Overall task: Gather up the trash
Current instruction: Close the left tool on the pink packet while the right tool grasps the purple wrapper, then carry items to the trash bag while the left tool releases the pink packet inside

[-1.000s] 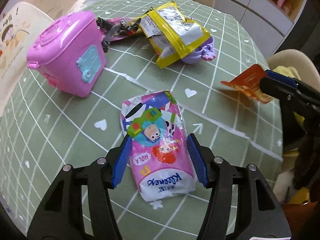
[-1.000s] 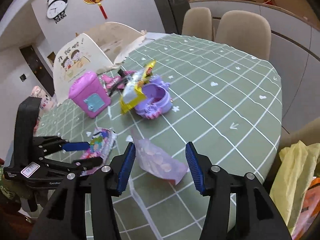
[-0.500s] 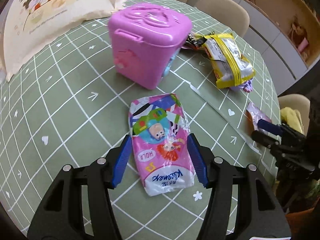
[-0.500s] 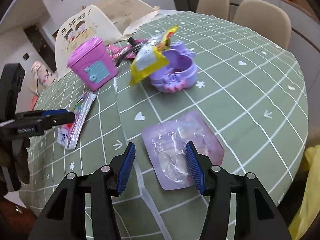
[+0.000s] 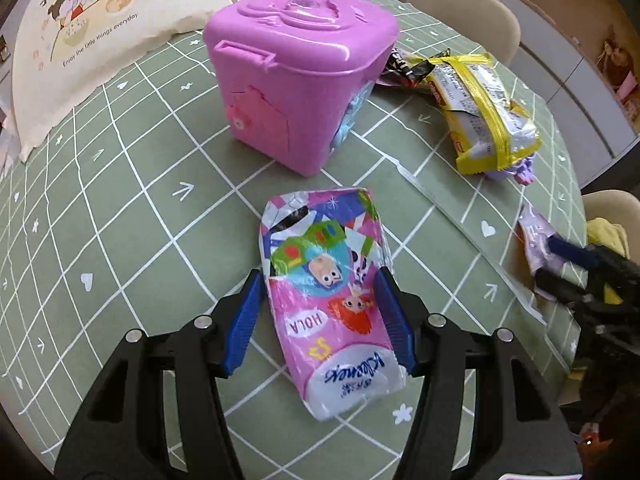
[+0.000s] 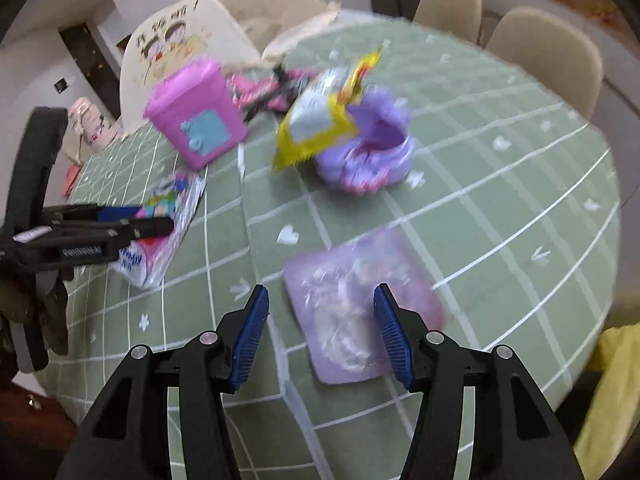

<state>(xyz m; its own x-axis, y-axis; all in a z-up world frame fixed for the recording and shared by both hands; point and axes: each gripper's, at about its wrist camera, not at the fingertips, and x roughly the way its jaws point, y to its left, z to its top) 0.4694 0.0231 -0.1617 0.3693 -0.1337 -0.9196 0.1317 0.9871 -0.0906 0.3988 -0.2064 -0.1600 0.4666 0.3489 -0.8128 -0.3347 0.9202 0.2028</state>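
A pink cartoon Kleenex tissue pack point(image 5: 332, 300) lies flat on the green checked tablecloth. My left gripper point(image 5: 320, 284) is open with a finger on each side of the pack. The pack also shows in the right wrist view point(image 6: 160, 232), under the left gripper point(image 6: 160, 220). A flat purple wrapper point(image 6: 356, 304) lies between the open fingers of my right gripper point(image 6: 320, 300); it also shows at the table's right edge in the left wrist view point(image 5: 536, 244). A pink toy bin point(image 5: 296, 72) with its lid shut stands behind the pack.
A yellow snack bag point(image 5: 480, 112) leans on a purple toy bowl point(image 6: 368, 152). Dark and pink wrappers point(image 6: 272, 92) lie behind the bin point(image 6: 196, 116). A cream cartoon tote bag point(image 5: 100, 28) lies at the far left. Beige chairs ring the round table point(image 6: 520, 184).
My left gripper has closed in over the tissue pack and the bin looms nearer. My right gripper has moved over the purple wrapper, which now lies between its fingers.
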